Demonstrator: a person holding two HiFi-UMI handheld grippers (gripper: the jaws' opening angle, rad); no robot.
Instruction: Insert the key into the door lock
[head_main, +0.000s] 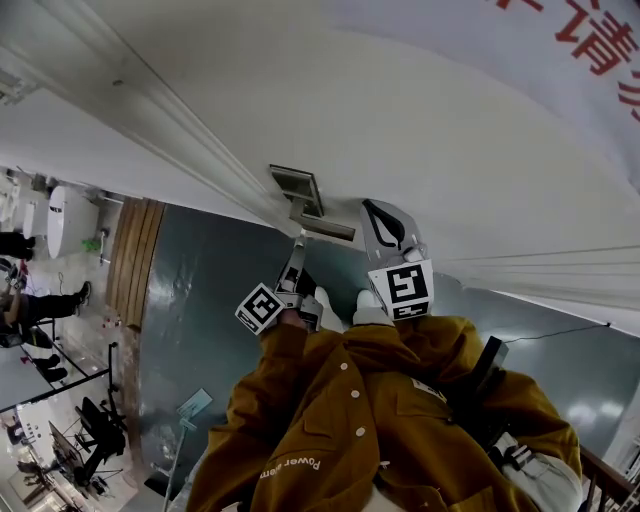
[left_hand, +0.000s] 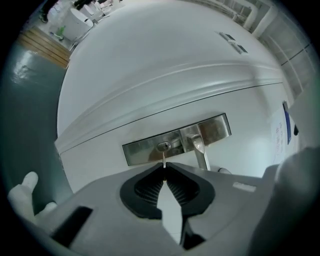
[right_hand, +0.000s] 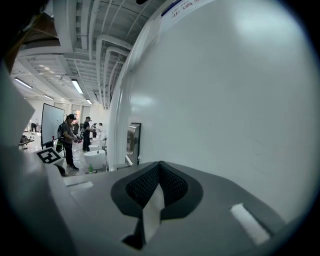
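Note:
A steel lock plate with a keyhole and a lever handle sits on the white door. My left gripper is shut on a thin silver key. The key's tip is at the lower edge of the keyhole; whether it is inside I cannot tell. In the head view the left gripper points up at the lock plate. My right gripper hangs just right of it, close to the door. In its own view the right gripper is shut and holds nothing.
A raised moulding crosses the door above the lock. Grey floor and a wooden strip lie to the left. People stand by white tubs far down the hall. My orange jacket sleeves fill the lower head view.

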